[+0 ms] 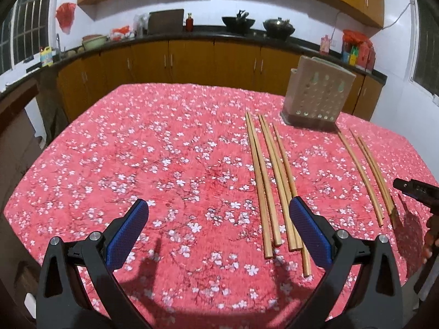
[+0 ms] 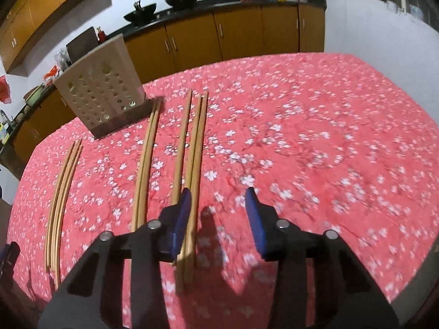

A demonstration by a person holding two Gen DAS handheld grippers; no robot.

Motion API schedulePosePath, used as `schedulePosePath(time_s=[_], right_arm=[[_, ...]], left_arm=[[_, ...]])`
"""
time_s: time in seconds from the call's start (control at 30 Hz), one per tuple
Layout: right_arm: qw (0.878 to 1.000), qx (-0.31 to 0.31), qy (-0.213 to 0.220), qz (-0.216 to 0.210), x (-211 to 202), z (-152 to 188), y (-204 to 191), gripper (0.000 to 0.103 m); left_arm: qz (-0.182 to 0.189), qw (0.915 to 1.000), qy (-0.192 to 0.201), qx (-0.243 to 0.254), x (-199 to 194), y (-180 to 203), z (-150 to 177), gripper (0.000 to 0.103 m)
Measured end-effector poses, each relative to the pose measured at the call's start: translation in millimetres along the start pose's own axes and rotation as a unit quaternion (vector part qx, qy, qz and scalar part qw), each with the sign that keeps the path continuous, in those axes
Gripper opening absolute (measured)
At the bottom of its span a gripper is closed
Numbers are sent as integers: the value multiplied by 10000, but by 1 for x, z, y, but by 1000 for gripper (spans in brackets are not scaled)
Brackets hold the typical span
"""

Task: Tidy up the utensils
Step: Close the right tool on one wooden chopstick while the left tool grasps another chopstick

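Note:
Several wooden chopsticks lie lengthwise on the red flowered tablecloth (image 1: 164, 142). One cluster (image 1: 271, 181) lies just inside my left gripper's right finger, and a smaller cluster (image 1: 367, 175) lies further right. My left gripper (image 1: 218, 205) hovers open and wide, holding nothing. A beige perforated utensil holder (image 1: 318, 96) stands upright behind the chopsticks. In the right wrist view, my right gripper (image 2: 218, 194) is open with a narrower gap. A chopstick pair (image 2: 199, 142) runs under its left finger, with nothing pinched. More chopsticks (image 2: 148, 159) lie to the left, near the holder (image 2: 101, 96).
The right gripper's tip (image 1: 411, 189) shows at the right edge of the left wrist view. Behind the table runs a dark counter (image 1: 192, 31) over wooden cabinets, carrying woks and bottles. The cloth (image 2: 315, 137) spreads right of the chopsticks.

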State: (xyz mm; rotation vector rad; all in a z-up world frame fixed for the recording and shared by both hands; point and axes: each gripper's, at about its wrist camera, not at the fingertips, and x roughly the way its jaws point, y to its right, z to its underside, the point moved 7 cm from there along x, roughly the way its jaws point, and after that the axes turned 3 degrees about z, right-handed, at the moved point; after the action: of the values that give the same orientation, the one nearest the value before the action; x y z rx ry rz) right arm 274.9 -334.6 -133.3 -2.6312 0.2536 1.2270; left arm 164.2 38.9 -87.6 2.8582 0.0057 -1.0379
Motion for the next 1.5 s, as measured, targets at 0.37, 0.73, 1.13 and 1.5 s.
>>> schedulePosePath(time_s=[0.37,0.73,1.13,1.5], right_arm=[[9989,-350,-132,268,16,-5,2,13],[9984,-414,-56,369,15,-4,3,10],[9985,-438,-84,323,15,-3,-1,12],[9982,-523,-102,261,24,-12,-2,8]], left_arm=[[232,9986,-420,-200,28,0,-5,81],[726,9940,-777,264,51,25,-12,47],[638,9892,-1160,632,75,35,-9,31],[276,9891,-1156,868,111,34,-32,8]])
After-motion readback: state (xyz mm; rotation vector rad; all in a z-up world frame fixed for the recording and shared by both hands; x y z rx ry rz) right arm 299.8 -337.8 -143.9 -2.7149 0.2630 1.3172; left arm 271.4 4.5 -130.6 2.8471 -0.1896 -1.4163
